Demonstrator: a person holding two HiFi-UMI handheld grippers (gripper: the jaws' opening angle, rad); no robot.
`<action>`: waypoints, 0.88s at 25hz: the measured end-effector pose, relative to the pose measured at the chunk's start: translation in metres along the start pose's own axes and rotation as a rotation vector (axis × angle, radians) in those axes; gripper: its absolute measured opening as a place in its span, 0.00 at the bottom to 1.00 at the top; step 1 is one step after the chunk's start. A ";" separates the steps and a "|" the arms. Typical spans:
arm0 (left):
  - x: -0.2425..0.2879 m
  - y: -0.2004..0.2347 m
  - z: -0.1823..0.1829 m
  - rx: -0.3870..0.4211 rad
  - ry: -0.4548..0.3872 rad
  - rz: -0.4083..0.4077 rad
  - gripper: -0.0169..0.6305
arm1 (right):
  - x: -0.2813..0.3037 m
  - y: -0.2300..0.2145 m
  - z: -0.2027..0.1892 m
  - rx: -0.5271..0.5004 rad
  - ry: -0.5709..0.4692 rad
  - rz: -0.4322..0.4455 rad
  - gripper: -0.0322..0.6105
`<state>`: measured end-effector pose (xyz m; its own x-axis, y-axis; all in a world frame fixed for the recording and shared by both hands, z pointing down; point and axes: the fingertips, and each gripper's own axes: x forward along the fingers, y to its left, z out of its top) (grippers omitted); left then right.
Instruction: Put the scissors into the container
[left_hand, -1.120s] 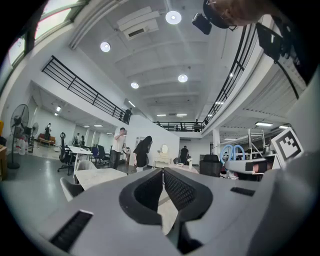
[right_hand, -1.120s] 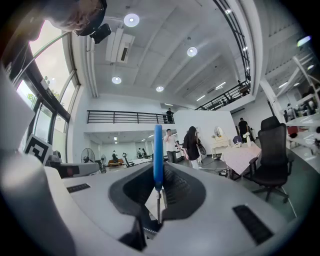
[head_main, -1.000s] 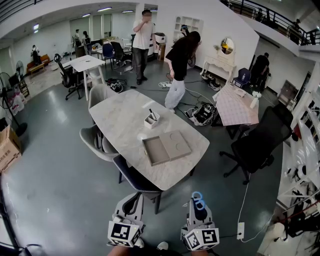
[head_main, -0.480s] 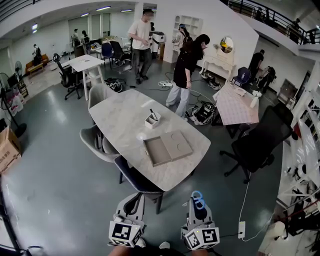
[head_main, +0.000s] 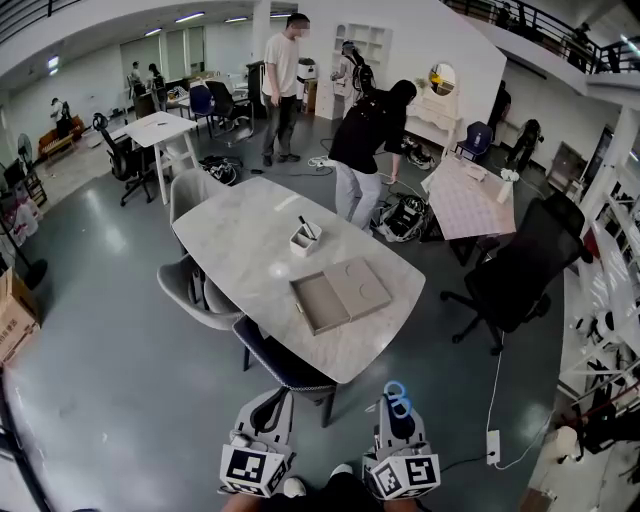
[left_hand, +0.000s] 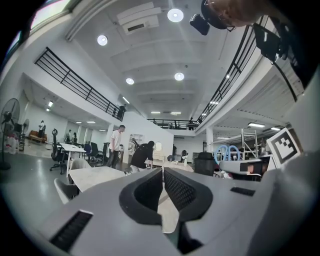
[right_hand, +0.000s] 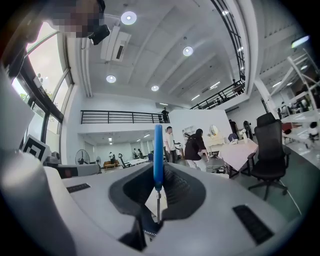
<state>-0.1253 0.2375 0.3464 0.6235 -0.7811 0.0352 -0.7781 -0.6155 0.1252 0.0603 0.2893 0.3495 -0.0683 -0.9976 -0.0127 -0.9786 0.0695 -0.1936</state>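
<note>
The person is standing back from the tabletop (head_main: 240, 255) and is holding both tools low, close to the body. The right hand-held gripper (right_hand: 159, 176) is gripping the scissors (right_hand: 158, 145). Its jaws are pressing on the thin metal part, and the blue handle is sticking out past the jaw tips. In the right gripper view the scissors are showing edge-on, upright in the narrow gap. Their long axis is running along the jaws, handle first, toward the tabletop. The left hand-held gripper (left_hand: 163, 172) is closed with nothing between its jaws, and it is hanging just beside the right one.

The container (head_main: 300, 244) is a small white box, and it is sitting near the middle of the tabletop. Something thin and dark is standing inside it, but I cannot tell what it is. A flat grey tray (head_main: 340, 292) is lying between the container and the near edge, and a dark chair (head_main: 285, 365) is standing at that edge.

From the right hand-held gripper the container is lying straight ahead and a little to the left, well apart, beyond the chair and the tray. The left hand-held gripper is lining up a little closer to it sideways, but the right one is carrying the scissors. I think the coming move is asking for a walk to the tabletop. Because the handle is leading, it will probably go into the container first, unless the wrist is turned.
</note>
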 end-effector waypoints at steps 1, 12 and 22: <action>0.002 0.002 0.000 -0.002 0.001 -0.005 0.06 | 0.003 0.001 -0.001 0.001 0.001 -0.001 0.10; 0.058 0.019 -0.009 0.003 0.000 -0.003 0.06 | 0.061 -0.025 -0.010 -0.001 0.004 0.020 0.10; 0.156 0.046 0.005 0.009 -0.002 0.046 0.06 | 0.162 -0.074 0.006 0.010 0.002 0.055 0.10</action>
<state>-0.0646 0.0867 0.3531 0.5870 -0.8087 0.0387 -0.8066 -0.5800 0.1142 0.1232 0.1223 0.3555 -0.1224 -0.9922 -0.0220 -0.9714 0.1243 -0.2025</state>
